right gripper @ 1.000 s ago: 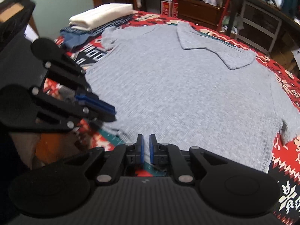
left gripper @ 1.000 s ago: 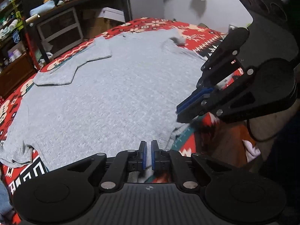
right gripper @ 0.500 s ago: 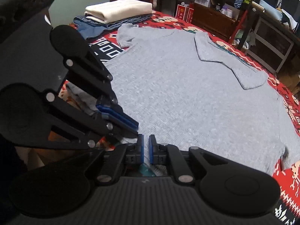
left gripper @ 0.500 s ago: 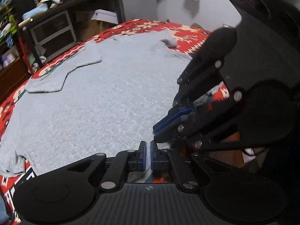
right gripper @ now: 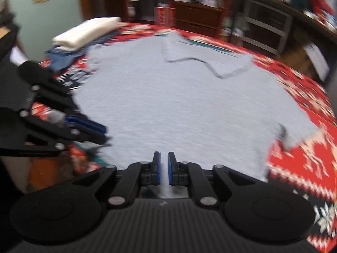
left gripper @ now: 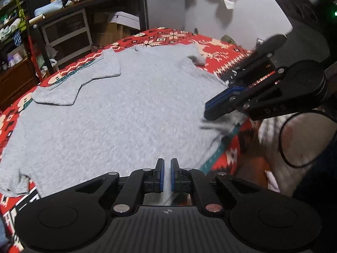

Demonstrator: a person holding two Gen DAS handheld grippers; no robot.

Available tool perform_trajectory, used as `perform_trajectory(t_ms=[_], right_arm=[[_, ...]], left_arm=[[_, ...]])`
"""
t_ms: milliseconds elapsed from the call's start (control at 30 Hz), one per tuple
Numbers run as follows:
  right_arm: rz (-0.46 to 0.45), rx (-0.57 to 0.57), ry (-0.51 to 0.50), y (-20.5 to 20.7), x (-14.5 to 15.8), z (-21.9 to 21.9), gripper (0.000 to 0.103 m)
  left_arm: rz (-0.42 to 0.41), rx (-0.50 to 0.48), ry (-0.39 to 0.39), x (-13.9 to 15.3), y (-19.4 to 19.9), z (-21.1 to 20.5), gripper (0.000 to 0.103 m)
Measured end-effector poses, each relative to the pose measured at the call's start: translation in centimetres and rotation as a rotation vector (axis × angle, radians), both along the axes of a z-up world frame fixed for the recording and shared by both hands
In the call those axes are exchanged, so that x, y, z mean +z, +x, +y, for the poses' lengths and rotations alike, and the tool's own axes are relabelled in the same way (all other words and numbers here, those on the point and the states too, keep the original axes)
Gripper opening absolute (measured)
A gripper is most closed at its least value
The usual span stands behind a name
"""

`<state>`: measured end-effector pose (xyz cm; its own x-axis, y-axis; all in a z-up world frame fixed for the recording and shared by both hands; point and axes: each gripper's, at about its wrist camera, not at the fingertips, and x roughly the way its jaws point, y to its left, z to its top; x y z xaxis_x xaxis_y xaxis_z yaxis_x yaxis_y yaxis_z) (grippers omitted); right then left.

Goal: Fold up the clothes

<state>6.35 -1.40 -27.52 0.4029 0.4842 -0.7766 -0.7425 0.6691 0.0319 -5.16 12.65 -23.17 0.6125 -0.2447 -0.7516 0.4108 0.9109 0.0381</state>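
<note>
- Your left claw [left gripper: 165, 174] sits at the near hem of the grey ribbed knit T-shirt [left gripper: 118, 113]; its blue-padded fingers stand a narrow slit apart with grey cloth showing in the gap, but you cannot tell whether they pinch it.
- Your right claw [right gripper: 163, 171] is set the same way at the same hem: black plastic linkages, blue pads, a thin gap, grey fabric running up between them, grip uncertain.
- In the left wrist view the right claw [left gripper: 219, 107] comes in from the right with its pads closed together, just above a rumpled, blurred corner of the hem.
- In the right wrist view the left claw [right gripper: 92, 129] enters from the left edge, pads likewise together, over the shirt's near corner.
- The T-shirt lies flat and spread across the red patterned woven blanket [left gripper: 227, 54], its body stretching away from both claws; one short sleeve [left gripper: 56, 93] is folded inward onto the chest, making an angular flap.
- The other sleeve [right gripper: 299, 135] lies out flat on the blanket, well off to the right of your right claw.
- Beyond the collar, a folded cream garment [right gripper: 84, 31] tops a stack of dark blue folded clothes [right gripper: 61, 58] at the blanket's far corner.
- Dark wooden shelving [left gripper: 63, 33] lines the far side.
</note>
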Motion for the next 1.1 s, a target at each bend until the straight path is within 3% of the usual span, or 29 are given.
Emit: perform_trajectory(t_ms=[367, 633, 767, 900, 1100], right_arm=[[0.012, 0.091, -0.091, -2.5, -1.6, 0.2, 0.007], [0.006, 0.042, -0.024, -2.1, 0.2, 0.1, 0.007], [0.005, 0.103, -0.082, -1.9, -0.9, 2.7, 0.007], [0.012, 0.113, -0.098, -2.2, -1.5, 2.8, 0.005], [0.036, 0.113, -0.079, -2.4, -0.8, 1.7, 0.005]], left_arm=[[0.044, -0.014, 0.004, -1.0, 0.1, -0.6, 0.004], [0.036, -0.007, -0.042, -0.4, 0.7, -0.8, 0.005], [0.018, -0.008, -0.081, 0.0, 1.8, -1.4, 0.005], [0.043, -0.031, -0.048, -1.2, 1.9, -2.4, 0.004], [0.098, -0.016, -0.098, -1.1, 1.6, -1.5, 0.005]])
